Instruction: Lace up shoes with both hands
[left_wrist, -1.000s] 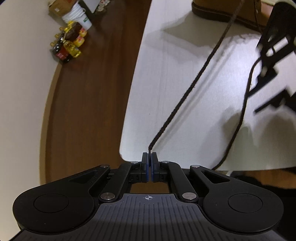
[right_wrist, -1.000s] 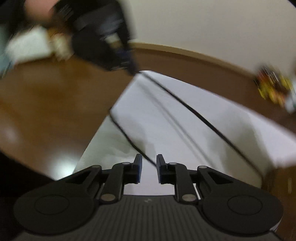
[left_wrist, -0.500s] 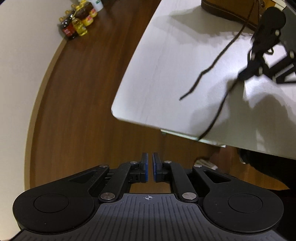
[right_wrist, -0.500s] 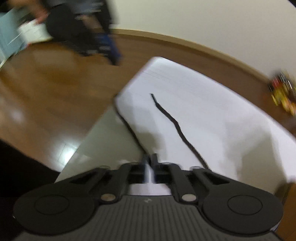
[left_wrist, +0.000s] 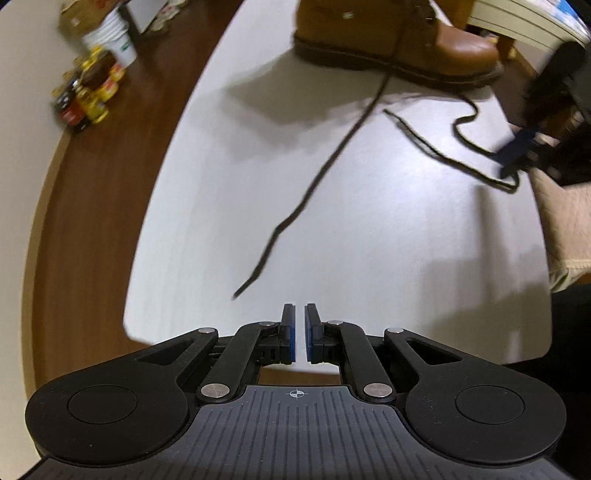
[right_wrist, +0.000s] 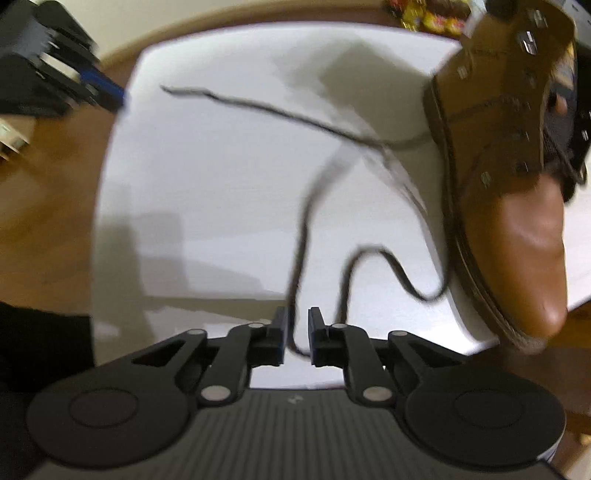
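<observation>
A tan leather boot (left_wrist: 399, 40) stands at the far side of the white table (left_wrist: 369, 240), with two dark lace ends trailing from it. One lace (left_wrist: 332, 158) lies loose, its tip just ahead of my left gripper (left_wrist: 300, 308), which is open by a narrow gap and holds nothing. The other lace (left_wrist: 461, 122) loops toward my right gripper (left_wrist: 513, 158). In the right wrist view the boot (right_wrist: 517, 221) is at right and a lace strand (right_wrist: 301, 236) runs down between the opening jaws of my right gripper (right_wrist: 297, 314); the pads do not press it. My left gripper (right_wrist: 107, 88) is blurred at top left.
Several bottles (left_wrist: 85, 103) and a white bucket (left_wrist: 110, 44) stand on the wooden floor beyond the table's left edge. A person's leg (left_wrist: 565, 221) is at the table's right edge. A pale stack (left_wrist: 517, 22) lies behind the boot.
My left gripper let go of the lace end, which dropped to the table, then came back over the table. My right gripper shut on the other lace, rolled toward the boot, and has parted again.
</observation>
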